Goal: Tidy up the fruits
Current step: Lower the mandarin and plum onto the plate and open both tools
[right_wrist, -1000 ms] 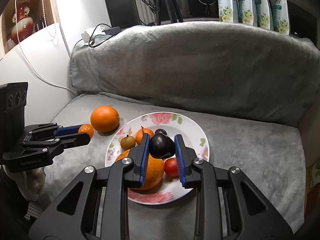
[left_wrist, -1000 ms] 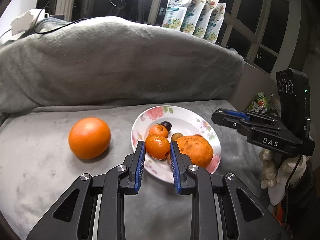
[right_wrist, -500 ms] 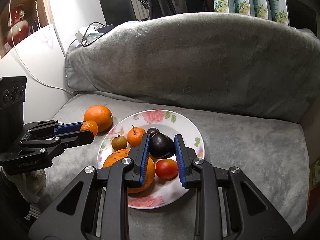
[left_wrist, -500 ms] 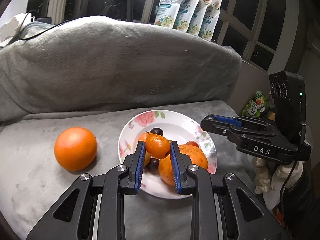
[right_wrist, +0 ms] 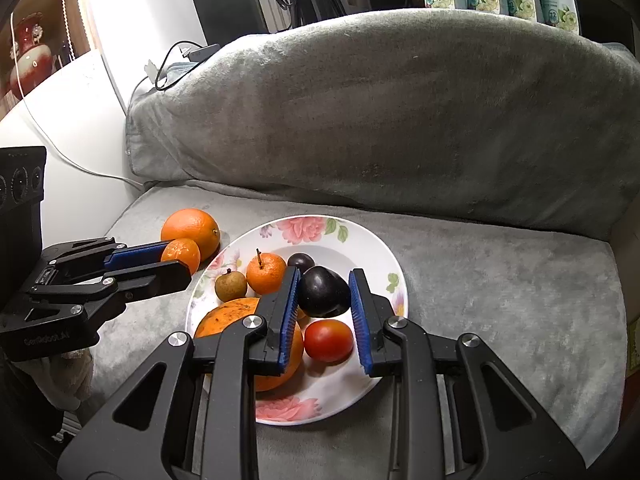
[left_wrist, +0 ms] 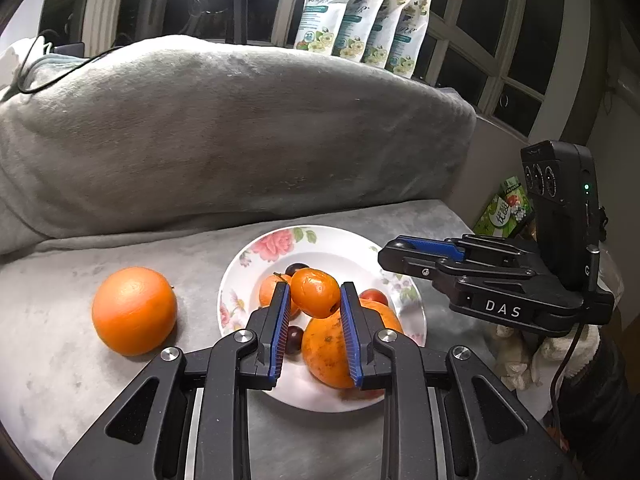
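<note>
My left gripper [left_wrist: 314, 300] is shut on a small mandarin [left_wrist: 315, 292] and holds it above the near left part of the floral plate [left_wrist: 332, 240]. It also shows in the right wrist view [right_wrist: 176, 258], left of the plate [right_wrist: 352, 384]. My right gripper [right_wrist: 324, 298] is shut on a dark plum [right_wrist: 323, 291] and holds it over the plate. On the plate lie a big orange [right_wrist: 232, 316], a stemmed mandarin [right_wrist: 266, 272], a small brown fruit [right_wrist: 231, 285], a tomato [right_wrist: 329, 340] and a small plum [right_wrist: 301, 261]. A large orange [left_wrist: 134, 310] sits on the grey blanket [left_wrist: 60, 360] left of the plate.
A blanket-covered backrest [left_wrist: 224, 132] rises behind the plate. Several pouches [left_wrist: 364, 20] stand on the ledge behind it. A white wall with cables [right_wrist: 92, 128] is at the left of the right wrist view. A green packet [left_wrist: 506, 208] lies off the right edge.
Both grippers have risen and drawn back with their fruit. The mandarin has gone from plate level to above the plate. The plum stays held, now higher over the plate.
</note>
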Demonstrator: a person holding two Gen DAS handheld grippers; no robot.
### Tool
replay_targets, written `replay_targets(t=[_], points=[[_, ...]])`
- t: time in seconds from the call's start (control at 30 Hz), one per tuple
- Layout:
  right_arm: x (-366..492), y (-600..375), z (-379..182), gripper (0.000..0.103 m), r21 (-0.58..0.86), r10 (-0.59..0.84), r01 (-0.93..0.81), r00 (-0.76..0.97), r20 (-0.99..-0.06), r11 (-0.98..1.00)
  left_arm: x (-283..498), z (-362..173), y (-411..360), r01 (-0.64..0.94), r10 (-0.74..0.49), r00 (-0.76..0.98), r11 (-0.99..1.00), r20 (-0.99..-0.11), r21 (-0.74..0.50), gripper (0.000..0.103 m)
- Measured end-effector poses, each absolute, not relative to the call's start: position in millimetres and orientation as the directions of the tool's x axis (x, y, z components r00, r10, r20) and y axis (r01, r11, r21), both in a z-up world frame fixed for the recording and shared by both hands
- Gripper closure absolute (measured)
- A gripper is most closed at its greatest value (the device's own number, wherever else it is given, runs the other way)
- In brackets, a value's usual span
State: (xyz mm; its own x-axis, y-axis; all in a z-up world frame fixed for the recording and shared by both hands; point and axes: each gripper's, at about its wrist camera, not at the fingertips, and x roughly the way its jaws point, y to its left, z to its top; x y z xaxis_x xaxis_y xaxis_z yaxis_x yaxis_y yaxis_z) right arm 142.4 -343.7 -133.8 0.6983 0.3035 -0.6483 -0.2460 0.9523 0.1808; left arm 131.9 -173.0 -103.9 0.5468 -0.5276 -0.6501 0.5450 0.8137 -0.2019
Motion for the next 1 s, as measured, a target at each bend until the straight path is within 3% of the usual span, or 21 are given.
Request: replay_targets(t=[0.23, 0.3, 0.43, 0.6, 0.8, 0.9, 0.93, 1.0], points=[[143.1, -342.4, -136.6, 0.076, 0.184, 0.303, -0.243, 0.696, -0.651, 0.952, 132.6, -104.1, -173.7, 0.545, -0.528, 0.546, 0.813, -0.651, -0.203, 0.079], [143.2, -343.7, -137.1, 0.075, 0.188, 0.301, -0.237, 0.697, -0.651, 0.953, 133.0, -104.0, -174.8, 0.548, -0.529, 0.545, 0.812, -0.65, -0.202, 0.074], [140.9, -346.2, -135.6, 0.05, 0.195, 0.299, -0.227, 0.71, -0.638, 0.954, 132.7, -103.5, -176.6, 0.549, -0.529, 0.547, 0.812, -0.649, -0.199, 0.072], [138.7, -347.9, -131.8, 0.048, 0.194, 0.295, -0.222, 0.719, -0.629, 0.956, 131.4, -103.5, -177.1, 0.551, -0.529, 0.547, 0.811, -0.649, -0.196, 0.063], [135.9, -349.4, -129.5, 0.036, 0.186, 0.278, -0.207, 0.73, -0.624, 0.96, 127.9, -102.0, -177.6, 0.556, -0.529, 0.552, 0.81, -0.645, -0.189, 0.05], [134.7, -349.8, -128.1, 0.024, 0.177, 0.262, -0.194, 0.738, -0.621, 0.965, 126.6, -101.7, -177.5, 0.555, -0.527, 0.556, 0.811, -0.644, -0.185, 0.044], [133.7, -349.7, -127.4, 0.02, 0.173, 0.257, -0.191, 0.742, -0.619, 0.966, 125.7, -101.2, -177.4, 0.554, -0.525, 0.559, 0.812, -0.642, -0.182, 0.038], [133.4, -350.3, -125.9, 0.018, 0.17, 0.253, -0.188, 0.744, -0.618, 0.967, 124.3, -100.2, -177.2, 0.556, -0.525, 0.564, 0.812, -0.637, -0.177, 0.035]])
